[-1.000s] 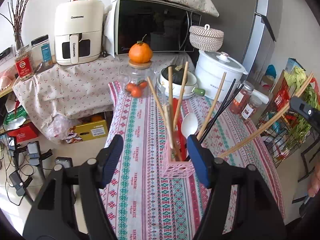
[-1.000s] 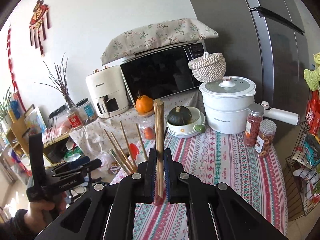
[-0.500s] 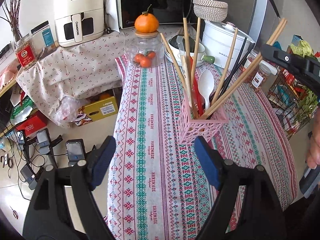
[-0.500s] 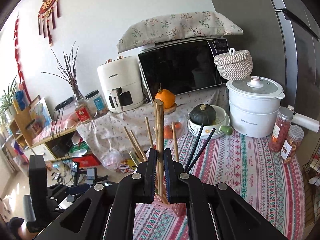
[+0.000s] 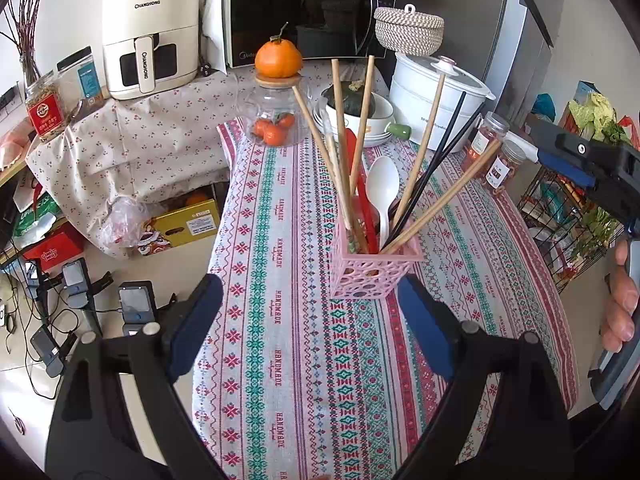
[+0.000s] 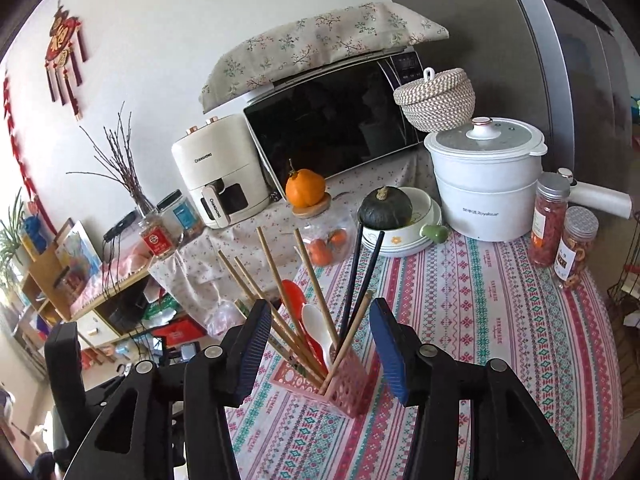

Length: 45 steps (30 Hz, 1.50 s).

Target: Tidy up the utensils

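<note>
A pink lattice utensil holder [image 5: 376,270] stands on the patterned tablecloth [image 5: 288,344]. It holds several wooden chopsticks [image 5: 440,204], a pair of black chopsticks [image 5: 432,168], a white spoon [image 5: 383,184] and a red spoon [image 5: 362,196]. My left gripper [image 5: 310,316] is open and empty, just in front of the holder. My right gripper [image 6: 320,350] is open and empty above the holder [image 6: 324,386]; it also shows at the right edge of the left wrist view [image 5: 580,160].
At the table's far end stand a glass jar [image 5: 276,120] with an orange on its lid, a bowl stack [image 5: 360,116] with a green squash, a white cooker [image 5: 436,96] and two spice jars [image 5: 500,156]. A wire rack [image 5: 568,216] stands to the right.
My right gripper has opened and let go of the wooden chopsticks, which now rest in the holder. It has pulled back. My left gripper has backed away a little from the holder.
</note>
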Each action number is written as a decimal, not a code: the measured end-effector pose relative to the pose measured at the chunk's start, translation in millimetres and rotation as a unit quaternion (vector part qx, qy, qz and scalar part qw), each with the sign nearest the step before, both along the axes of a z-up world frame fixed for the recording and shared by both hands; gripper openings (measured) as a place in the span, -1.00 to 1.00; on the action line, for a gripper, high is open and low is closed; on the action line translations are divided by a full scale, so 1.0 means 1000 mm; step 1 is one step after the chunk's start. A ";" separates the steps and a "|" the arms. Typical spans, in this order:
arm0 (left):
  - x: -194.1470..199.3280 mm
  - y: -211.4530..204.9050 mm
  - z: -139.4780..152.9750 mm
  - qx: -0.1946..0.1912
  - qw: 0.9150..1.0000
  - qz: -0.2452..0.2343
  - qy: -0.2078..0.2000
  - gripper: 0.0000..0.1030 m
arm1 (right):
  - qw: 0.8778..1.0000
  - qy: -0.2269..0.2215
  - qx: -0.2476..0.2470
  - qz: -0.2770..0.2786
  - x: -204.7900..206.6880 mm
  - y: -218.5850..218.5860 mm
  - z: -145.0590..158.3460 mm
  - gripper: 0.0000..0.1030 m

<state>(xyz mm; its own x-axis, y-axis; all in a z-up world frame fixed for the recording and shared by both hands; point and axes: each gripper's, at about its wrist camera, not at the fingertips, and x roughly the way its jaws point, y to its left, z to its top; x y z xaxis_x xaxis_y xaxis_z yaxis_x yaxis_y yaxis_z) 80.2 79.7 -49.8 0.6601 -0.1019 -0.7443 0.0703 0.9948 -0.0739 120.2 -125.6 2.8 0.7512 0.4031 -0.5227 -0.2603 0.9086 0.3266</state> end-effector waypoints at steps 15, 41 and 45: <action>-0.067 -0.050 0.048 0.044 0.995 0.010 -0.084 0.98 | 0.992 0.009 -0.100 -0.075 -0.092 -0.047 0.025 1.00; -0.088 -0.058 0.053 0.031 0.993 0.036 -0.111 0.99 | 0.985 0.010 -0.153 -0.080 -0.116 -0.034 0.011 1.00; -0.089 -0.059 0.053 0.031 0.993 0.034 -0.111 0.99 | 0.985 0.011 -0.153 -0.081 -0.116 -0.034 0.010 1.00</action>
